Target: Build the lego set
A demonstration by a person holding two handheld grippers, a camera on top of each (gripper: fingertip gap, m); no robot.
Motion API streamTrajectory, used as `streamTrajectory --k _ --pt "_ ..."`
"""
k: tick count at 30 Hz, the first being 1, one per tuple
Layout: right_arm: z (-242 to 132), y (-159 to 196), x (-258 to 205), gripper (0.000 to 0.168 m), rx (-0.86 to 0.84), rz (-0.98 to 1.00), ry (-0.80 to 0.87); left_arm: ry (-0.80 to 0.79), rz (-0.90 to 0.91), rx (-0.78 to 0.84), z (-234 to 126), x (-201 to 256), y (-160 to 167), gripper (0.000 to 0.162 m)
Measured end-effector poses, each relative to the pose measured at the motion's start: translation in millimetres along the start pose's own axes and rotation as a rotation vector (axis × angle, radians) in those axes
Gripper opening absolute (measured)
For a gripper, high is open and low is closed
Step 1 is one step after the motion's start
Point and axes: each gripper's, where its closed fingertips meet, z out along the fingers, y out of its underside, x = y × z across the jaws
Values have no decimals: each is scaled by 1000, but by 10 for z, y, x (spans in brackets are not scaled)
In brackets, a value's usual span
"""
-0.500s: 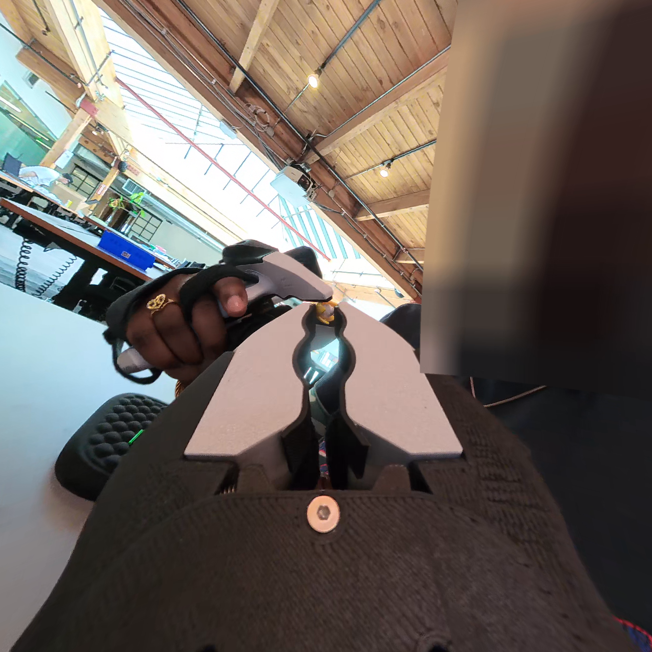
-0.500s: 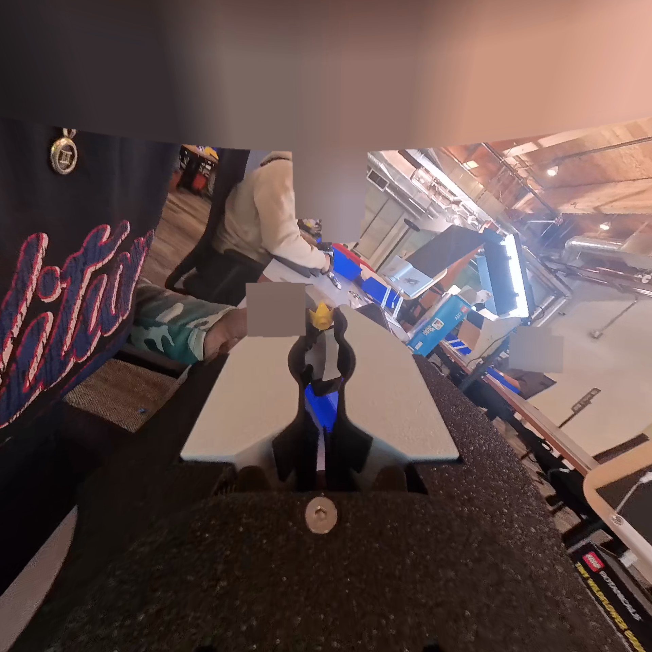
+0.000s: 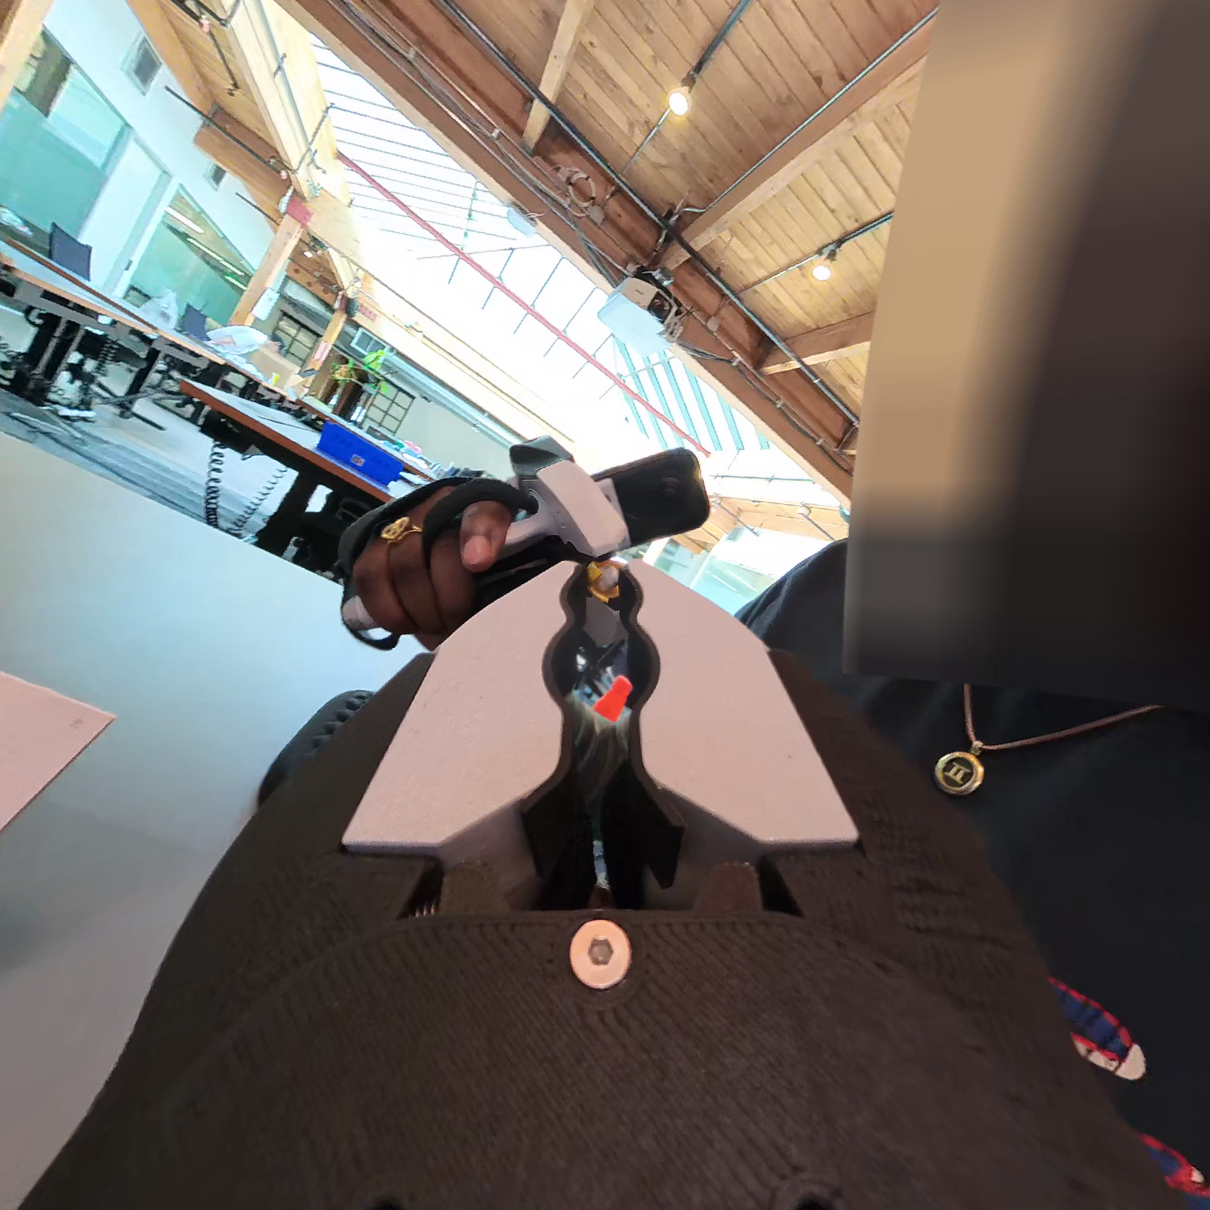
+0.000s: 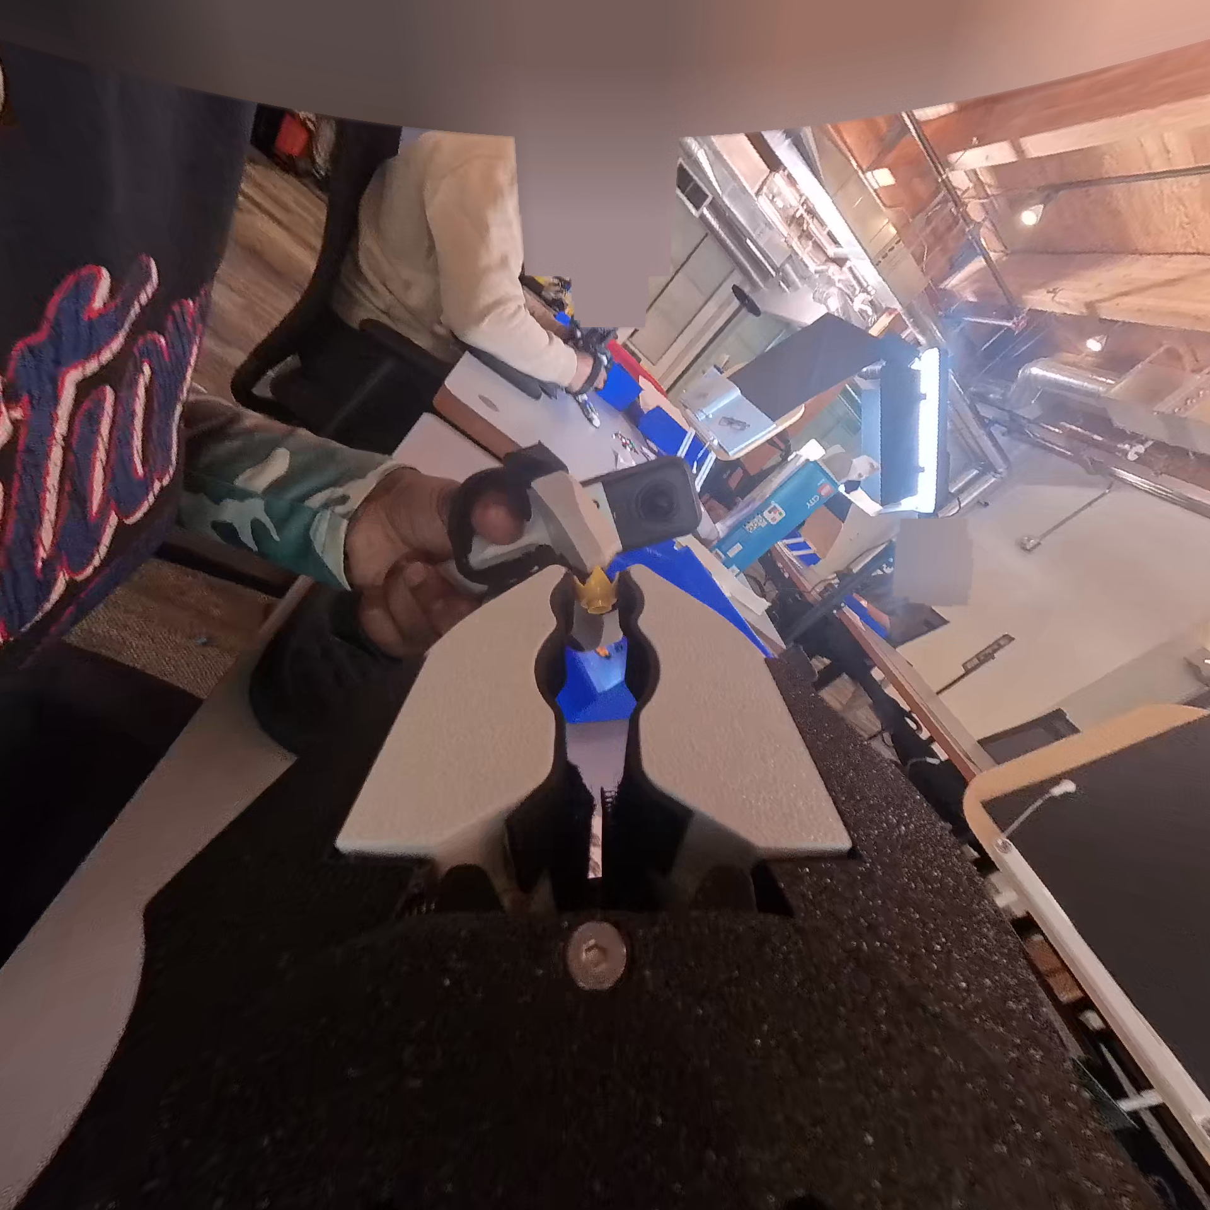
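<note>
Both grippers are raised off the table (image 3: 131, 589) and face each other, tips meeting in the air. Beyond the left gripper (image 3: 601, 583), the table stretches away to the left, with a pale sheet (image 3: 39, 733) at its left edge and a black pad (image 3: 314, 727) just behind the left finger (image 3: 471, 733). The person's dark shirt (image 3: 1047, 916) fills the space to the right, a pendant (image 3: 959, 772) hanging on it. Straight ahead, a hand (image 3: 419, 576) holds the right gripper (image 4: 596, 592), whose camera (image 3: 661, 497) points back.

From the right gripper, the other hand (image 4: 399, 563) in a camo sleeve (image 4: 262, 491) grips the left tool, just ahead and to the left. A blue brick (image 4: 592, 687) shows in the gap between the fingers.

The small lego piece (image 4: 594, 589), a gold crown on a grey part, sits at the very tips. Both grippers are nearly closed on it; the left pinches the crown (image 3: 601, 579) at its tip, and the right clamps the grey part under the crown. A red bit (image 3: 612, 694) shows lower in the left gripper's gap
</note>
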Motion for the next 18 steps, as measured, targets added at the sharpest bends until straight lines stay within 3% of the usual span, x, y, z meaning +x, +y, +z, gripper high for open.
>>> streamTrajectory --k 18 --pt "-7 255 25 13 -193 -131 28 -153 13 -22 -68 -241 38 10"
